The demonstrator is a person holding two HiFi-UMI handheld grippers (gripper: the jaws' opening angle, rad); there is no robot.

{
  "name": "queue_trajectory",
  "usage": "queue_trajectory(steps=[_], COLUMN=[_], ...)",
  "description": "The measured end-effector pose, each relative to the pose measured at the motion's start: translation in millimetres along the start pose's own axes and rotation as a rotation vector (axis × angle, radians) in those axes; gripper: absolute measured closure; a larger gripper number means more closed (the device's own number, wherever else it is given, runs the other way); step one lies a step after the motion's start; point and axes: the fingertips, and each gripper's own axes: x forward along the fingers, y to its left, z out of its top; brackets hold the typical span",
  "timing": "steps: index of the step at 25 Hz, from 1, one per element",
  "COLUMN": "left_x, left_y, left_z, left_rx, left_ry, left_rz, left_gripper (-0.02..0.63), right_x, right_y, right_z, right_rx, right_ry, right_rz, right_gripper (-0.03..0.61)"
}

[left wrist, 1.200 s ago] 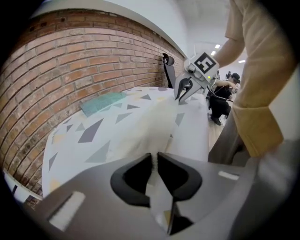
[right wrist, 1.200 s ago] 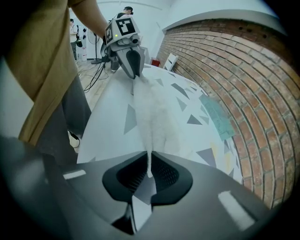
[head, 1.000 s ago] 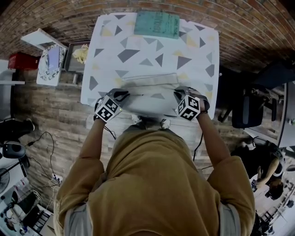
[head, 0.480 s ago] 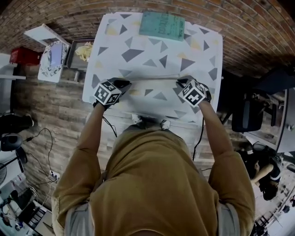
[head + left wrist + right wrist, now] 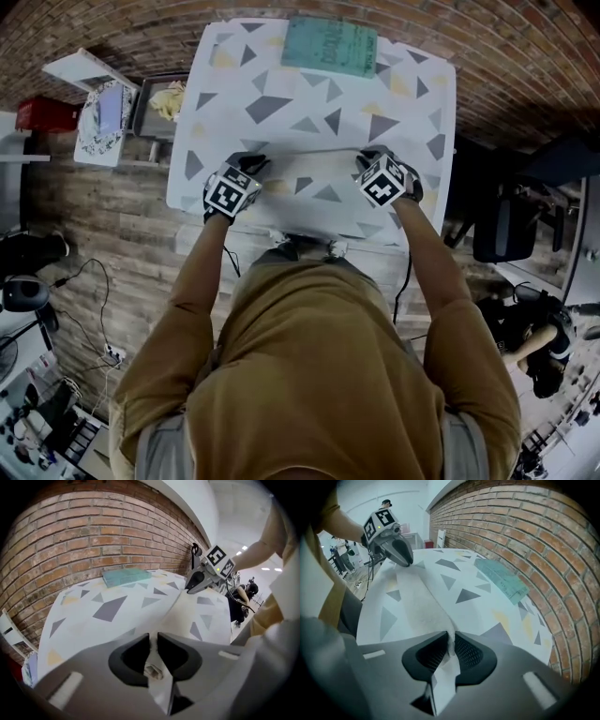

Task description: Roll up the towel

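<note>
On the patterned worktop (image 5: 281,94), near edge: towel (image 5: 309,176) is laid crosswise between both tools. Left tool (image 5: 249,165) and right tool (image 5: 367,159) are each clamped on a towel end.

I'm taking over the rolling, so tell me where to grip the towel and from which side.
Grip its two short ends, one gripper each, coming from the near side. The towel lies as a long narrow strip across the table. The left gripper and right gripper are shut on those ends, which should turn it evenly.
</note>
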Motion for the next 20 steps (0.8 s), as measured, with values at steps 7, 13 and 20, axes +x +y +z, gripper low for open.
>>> queue_trajectory(steps=[7,13,20], left_x=[9.4,14.5,23.3], left_y=[-2.2,12.2,19.7], left_z=[-3.0,2.2,12.9], left_rx=[0.048,0.088,0.126], left_ry=[-0.031,-0.06,-0.063], left_rz=[0.071,0.098,0.067], left_gripper=[0.506,0.457,0.43], right_x=[8.2,6.3,-0.8], right_y=[-0.3,-4.4,1.0], right_z=[0.1,-1.6,-12.4], right_rx=[-0.04,0.043,0.133], right_ry=[0.025,0.015,0.019], right_rz=[-0.028,-0.115,-0.151], right_gripper=[0.543,0.543,0.543])
